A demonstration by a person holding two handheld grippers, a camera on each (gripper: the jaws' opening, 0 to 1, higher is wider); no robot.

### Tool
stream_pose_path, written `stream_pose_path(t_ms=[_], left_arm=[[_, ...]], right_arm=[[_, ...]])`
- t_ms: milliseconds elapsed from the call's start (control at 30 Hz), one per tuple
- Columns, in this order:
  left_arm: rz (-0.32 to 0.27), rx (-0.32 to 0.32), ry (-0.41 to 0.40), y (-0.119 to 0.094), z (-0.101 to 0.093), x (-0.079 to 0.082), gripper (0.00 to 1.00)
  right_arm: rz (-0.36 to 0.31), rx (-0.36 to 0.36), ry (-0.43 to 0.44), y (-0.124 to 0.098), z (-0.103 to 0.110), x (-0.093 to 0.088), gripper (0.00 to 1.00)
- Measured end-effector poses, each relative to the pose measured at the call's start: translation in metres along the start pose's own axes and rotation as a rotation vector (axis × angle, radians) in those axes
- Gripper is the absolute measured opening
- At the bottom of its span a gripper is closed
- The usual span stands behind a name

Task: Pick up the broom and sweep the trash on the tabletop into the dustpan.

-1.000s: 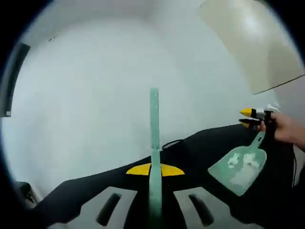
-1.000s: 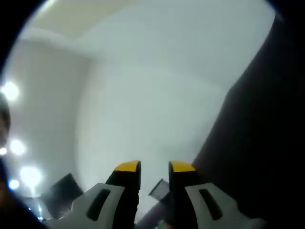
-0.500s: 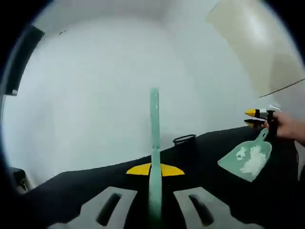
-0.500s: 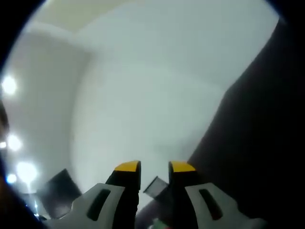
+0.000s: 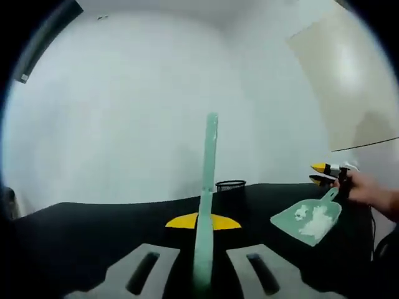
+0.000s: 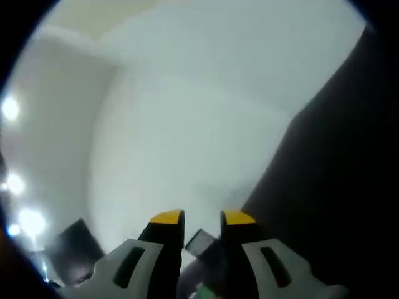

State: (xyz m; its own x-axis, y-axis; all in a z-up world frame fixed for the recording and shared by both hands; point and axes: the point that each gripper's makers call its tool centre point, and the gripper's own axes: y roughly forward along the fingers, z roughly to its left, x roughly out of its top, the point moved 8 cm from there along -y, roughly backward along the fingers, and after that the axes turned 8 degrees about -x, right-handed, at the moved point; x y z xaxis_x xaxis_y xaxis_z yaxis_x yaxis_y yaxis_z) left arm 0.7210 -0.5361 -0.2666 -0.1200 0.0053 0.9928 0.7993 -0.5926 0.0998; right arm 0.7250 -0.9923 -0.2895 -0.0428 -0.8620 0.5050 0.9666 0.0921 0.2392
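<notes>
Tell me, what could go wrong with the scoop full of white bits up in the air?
The dustpan is tilted, held by its handle in the right gripper, so the white trash might slide out onto the black tabletop. The broom handle, clamped in the left gripper, sticks up and could swing into the black mesh cup.

broom handle (image 5: 204,205): smooth green plastic | dustpan (image 5: 308,220): same | tabletop (image 5: 93,230): matt black

One broom (image 5: 206,205), one dustpan (image 5: 307,221), one black mesh cup (image 5: 230,185).
</notes>
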Motion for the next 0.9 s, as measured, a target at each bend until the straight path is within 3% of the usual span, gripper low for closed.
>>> stream_pose_path(t_ms=[400,633,767,900], left_arm=[[-0.016,0.012,-0.056,-0.003,0.005,-0.003,0.02],[-0.003,0.001,-0.031,-0.002,0.003,-0.003,0.02],[-0.007,-0.001,-0.041,-0.001,0.005,-0.004,0.02],[-0.004,0.001,-0.037,0.000,0.004,-0.004,0.02]], right_arm=[[0.038,-0.027,-0.038,-0.002,0.002,-0.005,0.25],[0.128,-0.058,-0.008,-0.016,0.011,-0.008,0.26],[0.164,-0.027,-0.086,-0.037,0.027,-0.012,0.26],[0.161,0.016,-0.202,-0.031,0.028,-0.004,0.26]])
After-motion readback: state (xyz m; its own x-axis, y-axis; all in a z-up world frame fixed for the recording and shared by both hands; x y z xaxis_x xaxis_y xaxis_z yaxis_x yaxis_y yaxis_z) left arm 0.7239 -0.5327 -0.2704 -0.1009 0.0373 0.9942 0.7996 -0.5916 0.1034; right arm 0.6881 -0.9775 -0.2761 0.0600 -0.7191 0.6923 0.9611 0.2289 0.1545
